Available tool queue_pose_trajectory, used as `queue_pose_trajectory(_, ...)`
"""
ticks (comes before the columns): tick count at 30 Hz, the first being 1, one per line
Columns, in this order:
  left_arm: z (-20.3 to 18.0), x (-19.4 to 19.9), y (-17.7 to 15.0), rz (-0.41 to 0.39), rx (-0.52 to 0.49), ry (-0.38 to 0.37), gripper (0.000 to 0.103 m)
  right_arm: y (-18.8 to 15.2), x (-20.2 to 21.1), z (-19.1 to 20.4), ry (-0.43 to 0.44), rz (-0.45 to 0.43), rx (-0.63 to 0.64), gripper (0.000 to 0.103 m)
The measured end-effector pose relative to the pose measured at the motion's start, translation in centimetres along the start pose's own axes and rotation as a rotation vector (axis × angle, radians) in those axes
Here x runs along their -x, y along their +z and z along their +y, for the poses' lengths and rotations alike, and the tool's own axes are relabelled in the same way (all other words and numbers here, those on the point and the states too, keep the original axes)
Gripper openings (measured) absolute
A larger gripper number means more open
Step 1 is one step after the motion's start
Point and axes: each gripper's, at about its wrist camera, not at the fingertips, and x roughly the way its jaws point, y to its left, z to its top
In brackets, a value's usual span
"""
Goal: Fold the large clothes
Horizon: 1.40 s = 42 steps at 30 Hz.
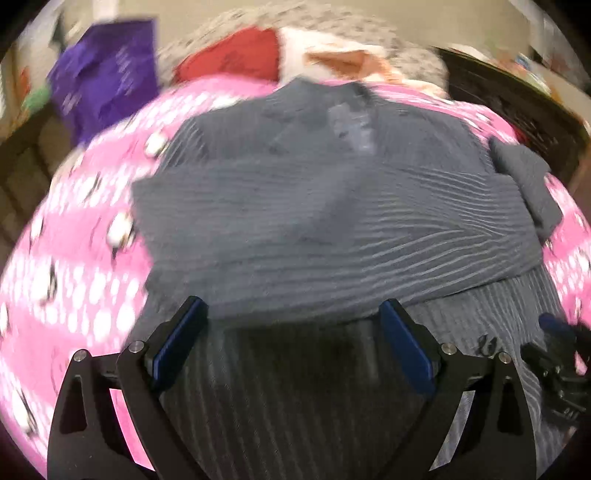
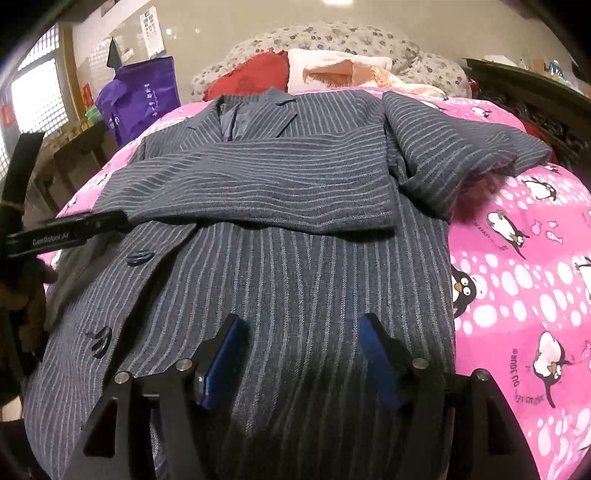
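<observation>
The striped grey jacket (image 2: pixel 258 206) is lying front-up on a bed covered by a pink penguin-print bedspread (image 2: pixel 517 280), collar at the far end, hem at the near end. One sleeve (image 2: pixel 258 184) is lying folded across the chest, running from the right shoulder to the left edge. The other sleeve (image 2: pixel 461 147) is lying bunched at the far right, its end resting on the bedspread. Two dark buttons (image 2: pixel 138 256) are showing on the near left front panel.

The right gripper (image 2: pixel 299 332) is hanging over the near part of the jacket with its jaws standing moderately apart; nothing is sitting between the blue pads (image 2: pixel 225 354), and they are not pressing on the cloth.

The left gripper (image 1: pixel 293 317) is hanging over the near left portion of the jacket, jaws standing wide, holding nothing. The left wrist view is motion-blurred. In the right wrist view this gripper's body is showing at the left edge, beside the folded sleeve's end; contact there cannot be judged.

At the far end, a red pillow (image 2: pixel 251 74), a pale peach cloth (image 2: pixel 343 72) and a spotted grey cushion (image 2: pixel 332 35) are lying. A purple bag (image 2: pixel 144 99) is standing at far left.
</observation>
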Motion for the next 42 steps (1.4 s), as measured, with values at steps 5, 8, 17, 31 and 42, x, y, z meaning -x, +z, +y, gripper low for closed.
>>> queue_pose_trajectory(5,1.2,1.1,-2.6,-0.025,0.07,-0.029,0.096,1.6,1.1,-0.6,0.008,0.051,0.019,0.064)
queue_pose_trajectory(8,1.1,0.7,-3.0,-0.032,0.054,-0.036,0.096,5.2,4.0,-5.4,-0.083,-0.073,-0.004,0.064)
queue_pose_trajectory(17,1.3,-0.1,-2.6,-0.024,0.104,-0.025,0.096,15.2,0.2,-32.0,-0.151,-0.163,-0.542,0.064)
queue_pose_trajectory(31,1.4,-0.6,-2.1,-0.016,0.124,-0.012,0.096,18.6,-2.3,-36.8,-0.054,-0.268,-0.572,0.004)
queue_pose_trajectory(42,1.4,-0.5,-2.1,-0.016,0.119,-0.021,0.096,8.2,16.8,-38.9,-0.254,-0.358,-0.664,0.004)
